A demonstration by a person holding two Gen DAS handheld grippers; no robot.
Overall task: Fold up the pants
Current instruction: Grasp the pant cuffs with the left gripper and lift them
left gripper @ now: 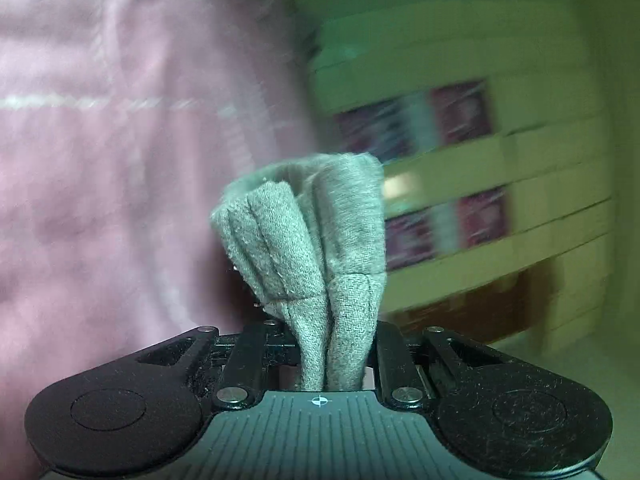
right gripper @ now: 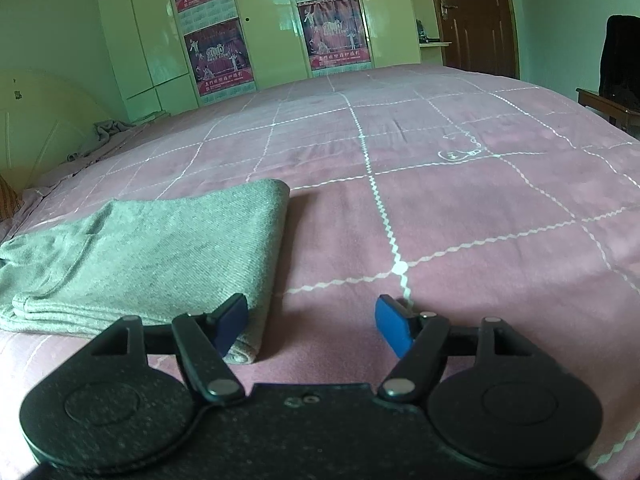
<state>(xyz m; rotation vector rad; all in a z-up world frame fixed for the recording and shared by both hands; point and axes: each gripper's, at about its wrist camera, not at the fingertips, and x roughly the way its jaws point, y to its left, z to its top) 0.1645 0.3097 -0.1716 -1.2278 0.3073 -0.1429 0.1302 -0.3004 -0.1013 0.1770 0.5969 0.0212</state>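
Grey pants folded on a pink bed, one bunch pinched in the left gripper

The pants (right gripper: 152,248) lie flat at the bed's (right gripper: 480,216) near left; the left gripper (left gripper: 336,344) is clamped on a gathered wad of their cloth, while the right gripper (right gripper: 312,320) hangs just beside them, blue pads (right gripper: 394,326) spread wide, one over their corner; a wardrobe (right gripper: 264,28) stands behind

The right gripper (right gripper: 311,322) hovers low over the bed (right gripper: 480,220), jaws wide apart with nothing between them. Its left pad (right gripper: 231,322) overlaps the near corner of the folded grey pants (right gripper: 160,256), which lie flat on the bed. Behind the bed stands a wardrobe (right gripper: 272,20) with posters (right gripper: 218,60).
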